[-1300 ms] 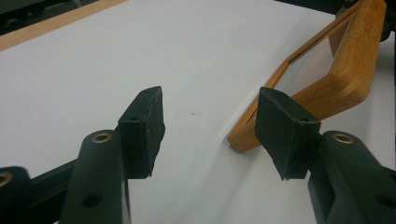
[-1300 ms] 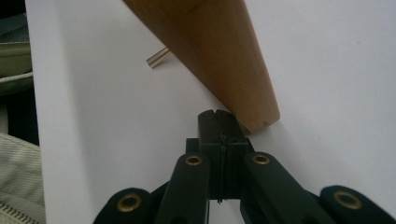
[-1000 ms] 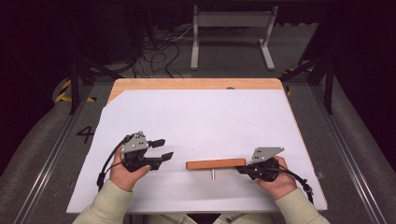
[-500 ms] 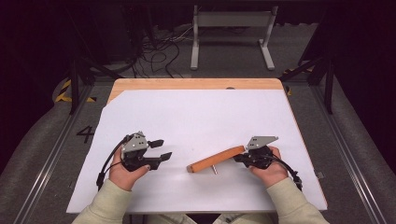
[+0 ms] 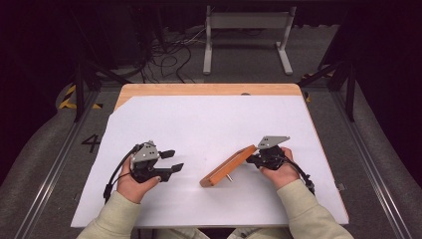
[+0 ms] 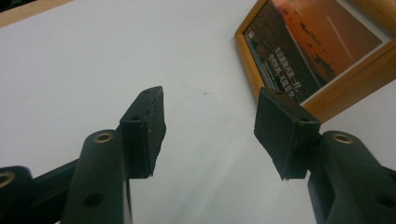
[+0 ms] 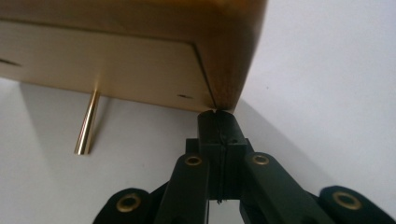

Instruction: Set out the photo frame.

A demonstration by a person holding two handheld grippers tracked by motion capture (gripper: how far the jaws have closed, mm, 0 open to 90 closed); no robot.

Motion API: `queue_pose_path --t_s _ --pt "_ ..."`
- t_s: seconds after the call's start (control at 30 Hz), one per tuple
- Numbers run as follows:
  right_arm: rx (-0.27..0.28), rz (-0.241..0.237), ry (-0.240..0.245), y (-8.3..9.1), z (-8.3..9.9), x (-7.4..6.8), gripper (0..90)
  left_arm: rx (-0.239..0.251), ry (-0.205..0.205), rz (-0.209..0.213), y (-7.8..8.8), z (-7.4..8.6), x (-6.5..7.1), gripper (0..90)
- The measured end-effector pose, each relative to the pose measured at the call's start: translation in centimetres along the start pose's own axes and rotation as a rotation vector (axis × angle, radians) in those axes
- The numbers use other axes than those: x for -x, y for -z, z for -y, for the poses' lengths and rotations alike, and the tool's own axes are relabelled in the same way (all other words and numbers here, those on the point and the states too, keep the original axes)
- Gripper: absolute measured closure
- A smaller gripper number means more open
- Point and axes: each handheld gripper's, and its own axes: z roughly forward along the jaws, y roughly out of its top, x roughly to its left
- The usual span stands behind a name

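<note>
Standing picture frame [image 5: 228, 166], pressed-together right tongs [image 5: 252, 158] touching corner

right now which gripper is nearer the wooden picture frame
Right. The right gripper, jaws shut, touches the picture frame's corner; the left gripper sits apart, jaws open.

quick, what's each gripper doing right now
Left hand-held gripper: open, holding nothing.
Right hand-held gripper: shut, tips pressed against the corner of the wooden picture frame.
</note>
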Motion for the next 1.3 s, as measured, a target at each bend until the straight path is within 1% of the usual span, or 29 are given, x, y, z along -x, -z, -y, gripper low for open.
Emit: queue_pose_path --t_s 0.17,0.27,0.43,0.63,0.7,0.8,0.9,0.93,0.97,1.1,1.27,1.3 --pt "0.003 0.000 -0.002 -0.8 -0.9 0.3 90.0 -0.004 0.003 -0.002 0.1 0.2 0.0 43.2" --pt "0.008 -0.011 -0.018 -1.3 -1.2 0.6 90.0 -0.006 0.007 -0.007 0.2 0.5 0.0 43.2" --pt "0.000 -0.012 -0.005 -2.2 -2.2 0.7 90.0 -0.018 0.010 -0.020 0.3 0.9 0.1 43.0" --pt "0.013 -0.046 -0.026 -3.6 -3.3 1.0 90.0 -0.028 0.018 -0.027 0.4 1.4 0.2 43.0" --pt "0.019 -0.055 -0.024 -3.9 -3.6 1.1 90.0 -0.027 0.022 -0.026 0.4 1.5 0.2 42.8" --pt "0.023 -0.060 -0.022 -4.3 -4.1 1.0 90.0 -0.020 0.025 -0.024 0.4 1.5 0.2 42.6" --pt "0.025 -0.065 -0.007 -4.8 -4.8 0.9 90.0 -0.023 0.026 -0.021 0.3 1.5 0.2 42.6" --pt "0.025 -0.066 -0.003 -5.0 -5.0 0.8 90.0 -0.024 0.019 -0.020 0.3 1.5 0.1 42.6" --pt "0.028 -0.068 0.000 -5.1 -5.2 0.7 90.0 -0.022 0.024 -0.019 0.2 1.5 0.2 42.6" --pt "0.033 -0.078 0.000 -5.7 -5.9 0.4 90.0 -0.017 0.024 -0.010 0.0 1.4 0.1 42.8" --pt "0.039 -0.089 0.011 -6.3 -6.6 -0.1 90.0 -0.013 0.029 0.000 -0.3 1.3 -0.1 43.0" --pt "0.040 -0.097 0.011 -6.4 -6.7 -0.2 90.0 -0.011 0.028 0.001 -0.4 1.3 -0.1 43.0"
